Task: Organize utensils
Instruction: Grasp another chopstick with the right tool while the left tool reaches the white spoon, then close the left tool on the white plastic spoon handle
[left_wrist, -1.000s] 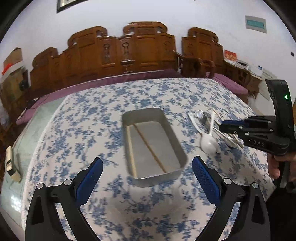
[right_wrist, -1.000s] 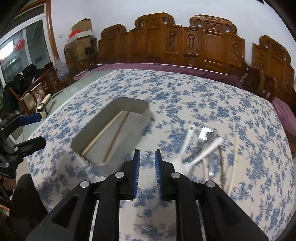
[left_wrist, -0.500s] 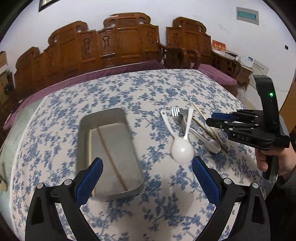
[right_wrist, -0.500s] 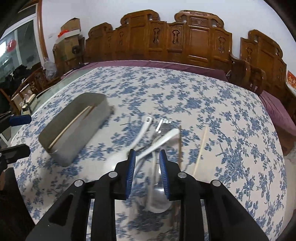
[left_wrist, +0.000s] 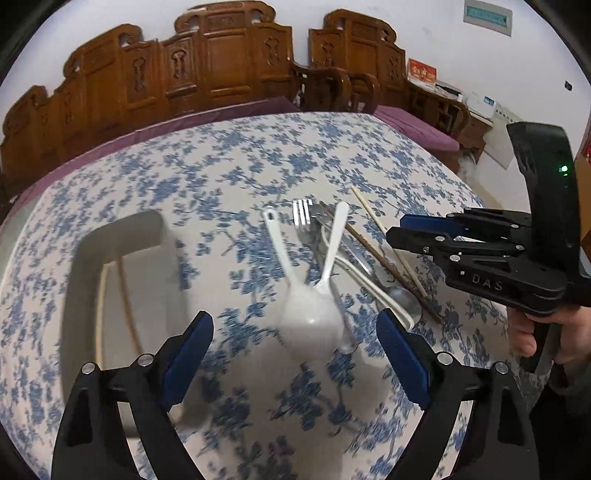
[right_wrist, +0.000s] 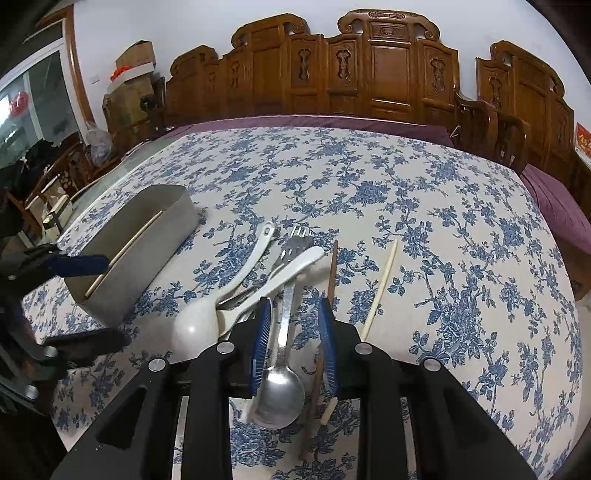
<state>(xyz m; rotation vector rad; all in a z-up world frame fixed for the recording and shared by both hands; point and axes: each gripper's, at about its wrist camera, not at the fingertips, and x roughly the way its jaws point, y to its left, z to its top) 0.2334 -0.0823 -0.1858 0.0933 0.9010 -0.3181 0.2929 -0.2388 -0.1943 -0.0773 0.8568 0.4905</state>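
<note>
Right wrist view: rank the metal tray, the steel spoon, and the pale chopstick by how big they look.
1. metal tray, clearly largest.
2. steel spoon.
3. pale chopstick, thinnest; the spoon sits nearer the camera, so their lengths are hard to compare.

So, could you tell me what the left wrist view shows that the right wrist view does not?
Only the left wrist view shows the hand holding the right gripper and the left gripper, its jaws closing on nothing. Only the right wrist view shows the metal spoon's bowl lying between the right jaws, plus cardboard boxes. Both show the metal tray, white spoons, fork and chopsticks.
</note>
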